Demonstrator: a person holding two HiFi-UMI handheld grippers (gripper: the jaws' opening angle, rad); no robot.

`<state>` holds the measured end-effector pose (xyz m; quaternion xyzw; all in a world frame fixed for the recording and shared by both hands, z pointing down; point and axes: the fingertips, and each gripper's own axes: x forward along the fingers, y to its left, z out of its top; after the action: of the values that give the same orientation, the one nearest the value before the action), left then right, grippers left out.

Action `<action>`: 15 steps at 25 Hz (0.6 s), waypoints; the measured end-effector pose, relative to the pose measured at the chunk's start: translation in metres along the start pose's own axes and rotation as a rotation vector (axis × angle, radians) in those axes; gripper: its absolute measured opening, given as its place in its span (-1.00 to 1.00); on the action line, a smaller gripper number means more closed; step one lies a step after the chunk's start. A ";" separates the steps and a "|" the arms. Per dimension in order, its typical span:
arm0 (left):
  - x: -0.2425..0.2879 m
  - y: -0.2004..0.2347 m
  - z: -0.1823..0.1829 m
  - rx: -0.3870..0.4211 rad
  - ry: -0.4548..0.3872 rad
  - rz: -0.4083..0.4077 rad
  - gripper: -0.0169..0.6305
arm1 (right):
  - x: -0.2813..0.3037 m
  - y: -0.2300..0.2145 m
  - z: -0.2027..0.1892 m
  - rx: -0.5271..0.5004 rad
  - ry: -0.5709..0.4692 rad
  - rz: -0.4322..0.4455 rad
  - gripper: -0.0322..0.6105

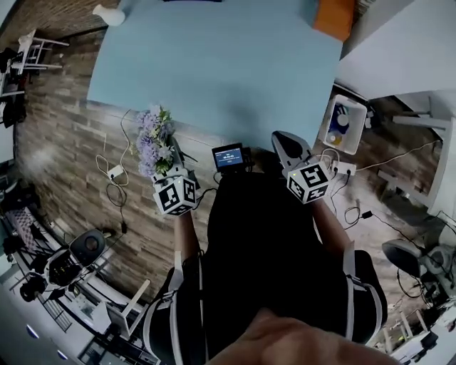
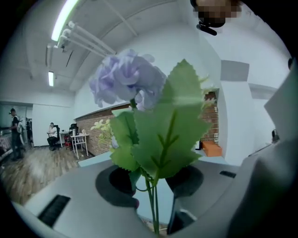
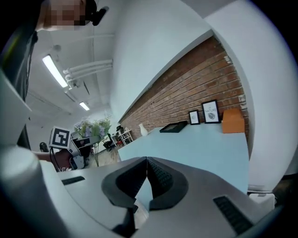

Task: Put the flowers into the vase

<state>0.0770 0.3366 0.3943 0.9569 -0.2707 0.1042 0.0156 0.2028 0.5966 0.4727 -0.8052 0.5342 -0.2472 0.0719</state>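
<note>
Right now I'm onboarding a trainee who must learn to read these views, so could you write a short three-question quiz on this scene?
1. Fill in: the white vase stands on the light blue ___.
2. True or false: the right gripper holds the flowers.
3. The left gripper is shut on: A the vase; B the flowers; C nothing.
Key: 1 table; 2 false; 3 B.

floor [image 1: 64, 142]: wood planks | wall [image 3: 186, 88]: brick | table [image 1: 228, 64]: pale blue | strip lights [image 3: 55, 70]
</note>
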 end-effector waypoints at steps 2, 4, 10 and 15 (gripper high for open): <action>-0.002 0.026 -0.003 -0.019 -0.011 0.005 -0.32 | 0.023 0.023 0.001 -0.029 0.015 0.014 -0.84; -0.006 0.061 -0.006 -0.039 -0.020 0.016 -0.32 | 0.049 0.053 0.003 -0.052 0.031 0.023 -0.84; 0.009 0.152 -0.016 -0.108 -0.068 0.029 -0.32 | 0.118 0.112 0.001 -0.085 0.054 0.017 -0.84; -0.002 0.266 -0.015 -0.159 -0.085 0.075 -0.32 | 0.190 0.192 -0.006 -0.104 0.097 0.032 -0.84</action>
<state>-0.0658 0.1122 0.4014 0.9453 -0.3144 0.0424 0.0759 0.1002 0.3470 0.4658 -0.7865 0.5618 -0.2565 0.0079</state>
